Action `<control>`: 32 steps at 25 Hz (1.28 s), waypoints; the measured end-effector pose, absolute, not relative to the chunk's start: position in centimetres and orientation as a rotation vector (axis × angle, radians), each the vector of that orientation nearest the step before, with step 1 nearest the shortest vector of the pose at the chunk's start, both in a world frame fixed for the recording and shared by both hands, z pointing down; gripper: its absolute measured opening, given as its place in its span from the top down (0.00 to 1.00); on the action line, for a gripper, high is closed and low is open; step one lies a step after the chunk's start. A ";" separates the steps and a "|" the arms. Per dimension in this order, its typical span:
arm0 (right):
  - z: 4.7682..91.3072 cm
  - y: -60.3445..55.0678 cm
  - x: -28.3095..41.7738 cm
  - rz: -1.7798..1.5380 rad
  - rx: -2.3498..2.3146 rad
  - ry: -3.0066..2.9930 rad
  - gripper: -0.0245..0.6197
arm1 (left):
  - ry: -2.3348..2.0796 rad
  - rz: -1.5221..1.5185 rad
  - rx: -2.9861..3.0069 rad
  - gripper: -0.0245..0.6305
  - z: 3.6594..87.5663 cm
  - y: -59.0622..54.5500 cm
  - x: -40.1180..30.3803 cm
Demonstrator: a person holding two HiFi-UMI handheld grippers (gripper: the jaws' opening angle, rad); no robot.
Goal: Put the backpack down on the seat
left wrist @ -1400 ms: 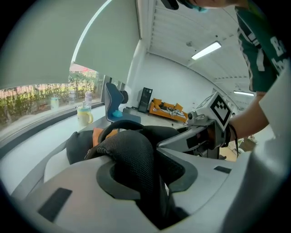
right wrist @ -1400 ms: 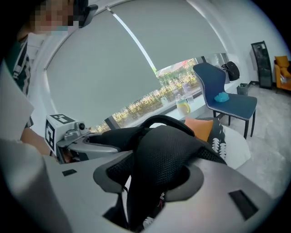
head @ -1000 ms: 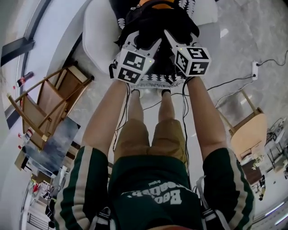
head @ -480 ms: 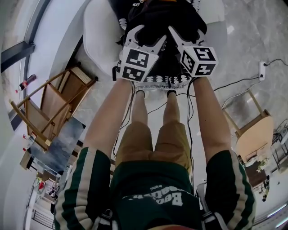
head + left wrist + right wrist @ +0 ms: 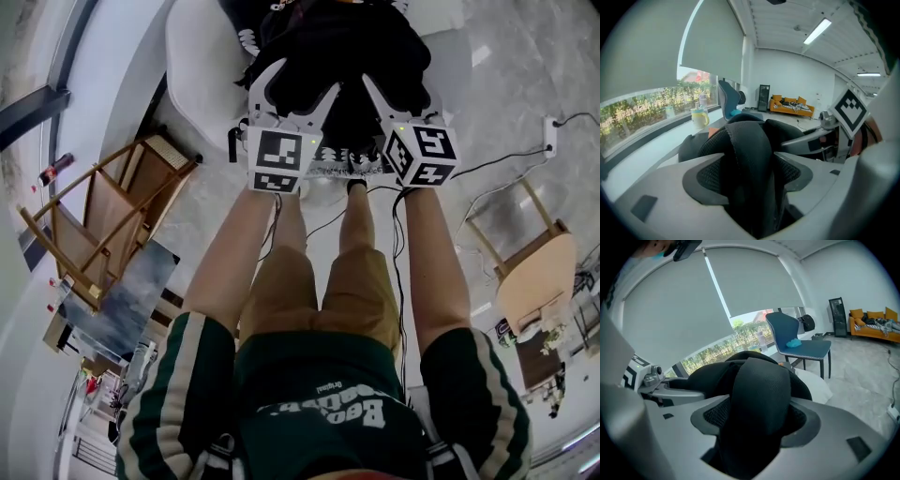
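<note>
The black backpack (image 5: 337,47) rests on the white seat (image 5: 202,66), over a black-and-white patterned cover. My left gripper (image 5: 292,89) has one padded shoulder strap (image 5: 750,154) between its jaws. My right gripper (image 5: 394,84) has the other strap (image 5: 759,385) in its gap. Both pairs of jaws have just been opening and now stand wide, so the straps lie loosely between the pads rather than being pinched. In the left gripper view my left gripper (image 5: 747,173) points at the pack's top; the right gripper view shows my right gripper (image 5: 757,420) doing the same.
A wooden chair (image 5: 94,216) stands at the left and another (image 5: 530,272) at the right. A power strip (image 5: 548,136) and cables lie on the floor. A blue chair (image 5: 797,341) stands beyond the seat, and a yellow mug (image 5: 700,117) sits on the window sill.
Both grippers have slid down the picture toward the person and their jaws have spread wider. The backpack has settled lower onto the seat.
</note>
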State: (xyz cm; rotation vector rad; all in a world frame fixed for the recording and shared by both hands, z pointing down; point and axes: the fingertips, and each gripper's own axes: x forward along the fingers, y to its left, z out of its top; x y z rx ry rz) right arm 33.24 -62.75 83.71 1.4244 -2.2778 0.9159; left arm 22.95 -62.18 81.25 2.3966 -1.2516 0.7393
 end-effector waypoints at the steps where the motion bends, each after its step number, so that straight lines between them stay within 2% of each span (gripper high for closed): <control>1: 83.9 -62.0 33.7 0.925 1.421 -2.273 0.52 | -1.273 0.728 2.368 0.47 81.3 -61.9 22.6; 4: 83.9 -60.0 34.5 0.929 1.401 -2.277 0.51 | -1.299 0.695 2.316 0.44 80.9 -61.3 22.0; 14: 78.6 -56.1 35.8 0.825 1.320 -2.352 0.51 | -1.275 0.637 2.348 0.44 75.3 -57.1 23.6; 26: 64.1 -53.5 34.8 0.686 1.263 -2.446 0.51 | -1.309 0.497 2.500 0.44 58.2 -53.5 25.2; 32: 56.4 -51.4 34.8 0.613 1.403 -2.438 0.51 | -1.285 0.382 2.573 0.44 50.3 -50.8 23.8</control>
